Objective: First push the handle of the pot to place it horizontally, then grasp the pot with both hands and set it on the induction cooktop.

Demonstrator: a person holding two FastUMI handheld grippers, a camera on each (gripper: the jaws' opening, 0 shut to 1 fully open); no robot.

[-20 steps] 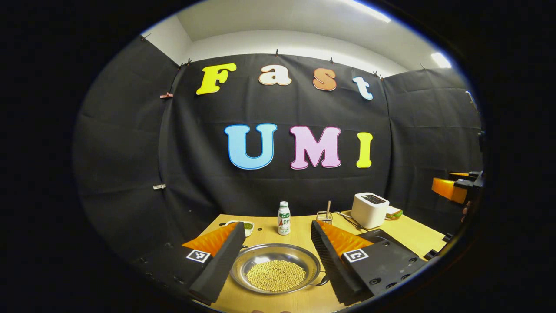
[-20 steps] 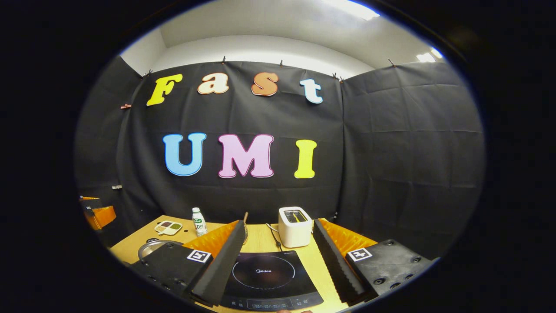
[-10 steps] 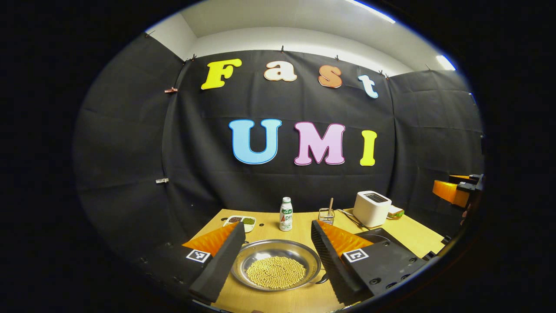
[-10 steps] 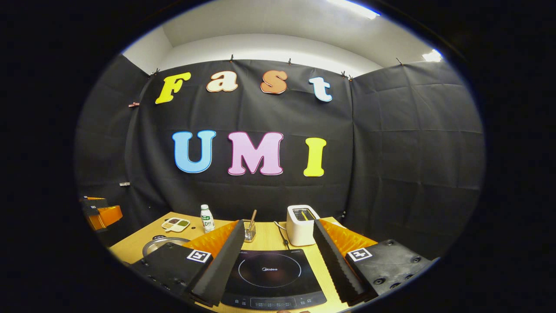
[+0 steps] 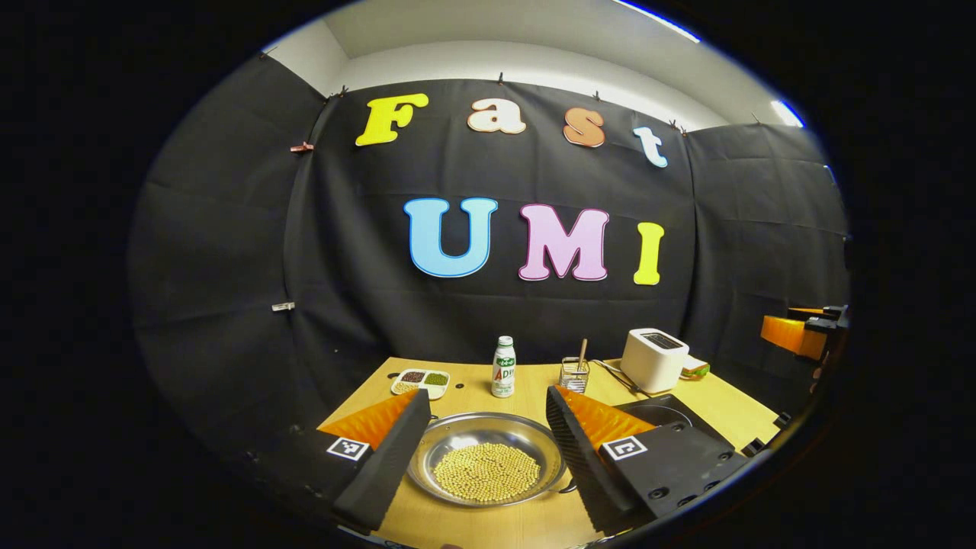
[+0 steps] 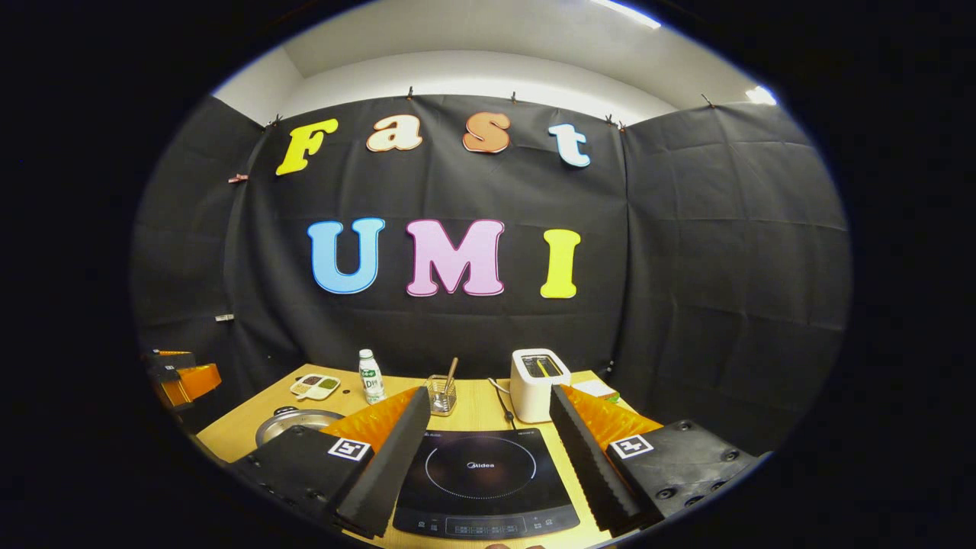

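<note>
Now both views have tipped downward over the last second: more of the tabletop shows in each, and the things on it sit higher in the picture than before. That reads as the person lowering or tilting both tools toward the work, though neither has reached anything yet.

In the left gripper view, the left hand-held gripper hangs with its fingers spread wide and nothing between them. The pot — a shallow steel pan holding a heap of small yellow beans — lies on the tabletop straight ahead, framed by the two fingers but untouched. A dark handle stub pokes out at its right rim, just beside the right finger; how it lies is hard to tell from here. Behind stand a small bottle, a divided dish, a wire holder and a white toaster.

In the right gripper view, the right hand-held gripper is likewise wide open and empty, aimed over the induction cooktop, which lies bare on the tabletop. The pot's rim peeks out to the left of that gripper's left finger, near the cooktop but apart from it.

By my reading the task has barely started — the handle push comes first, and the left hand-held gripper, being nearest the pot, seems best placed for it. The loose beans call for a level, gentle lift later.
</note>
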